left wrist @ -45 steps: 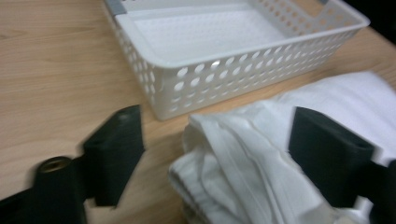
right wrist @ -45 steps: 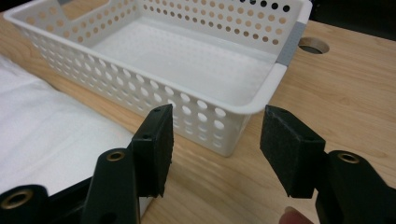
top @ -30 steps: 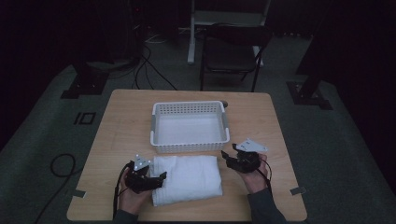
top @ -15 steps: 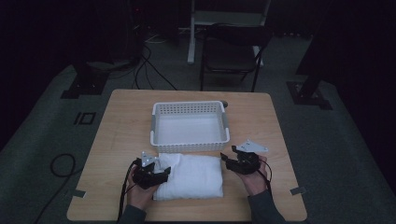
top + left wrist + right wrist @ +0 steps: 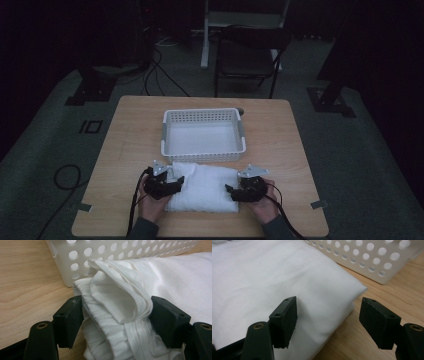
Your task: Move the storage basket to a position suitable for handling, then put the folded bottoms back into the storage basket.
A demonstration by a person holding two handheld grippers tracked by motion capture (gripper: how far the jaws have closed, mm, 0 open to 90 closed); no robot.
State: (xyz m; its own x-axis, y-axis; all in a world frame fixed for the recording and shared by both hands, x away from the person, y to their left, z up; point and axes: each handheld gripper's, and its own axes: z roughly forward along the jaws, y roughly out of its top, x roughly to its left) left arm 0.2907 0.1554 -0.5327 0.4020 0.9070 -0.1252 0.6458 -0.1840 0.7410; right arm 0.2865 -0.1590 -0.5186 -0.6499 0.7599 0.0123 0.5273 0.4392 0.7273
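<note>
A folded white cloth (image 5: 205, 187) lies on the wooden table (image 5: 135, 130), just in front of a white perforated basket (image 5: 202, 150). My left gripper (image 5: 174, 182) is at the cloth's left end. Its jaws have just been closing and now pinch a bunched stack of cloth layers (image 5: 120, 297) between the pads (image 5: 72, 317). My right gripper (image 5: 230, 190) is at the cloth's right end. Its jaws have just been opening and stand apart around the folded corner (image 5: 262, 272), one jaw over the cloth and the other over bare wood, pressing nothing.
The basket wall (image 5: 105, 255) stands right behind the cloth, and its corner (image 5: 367, 257) sits close beyond the right gripper. A dark chair (image 5: 247, 55) and stands with cables are on the floor past the table's far edge.
My left gripper slid right onto the cloth's left end and took hold of it. My right gripper came down and inward to the cloth's right corner, its jaws wider apart.
</note>
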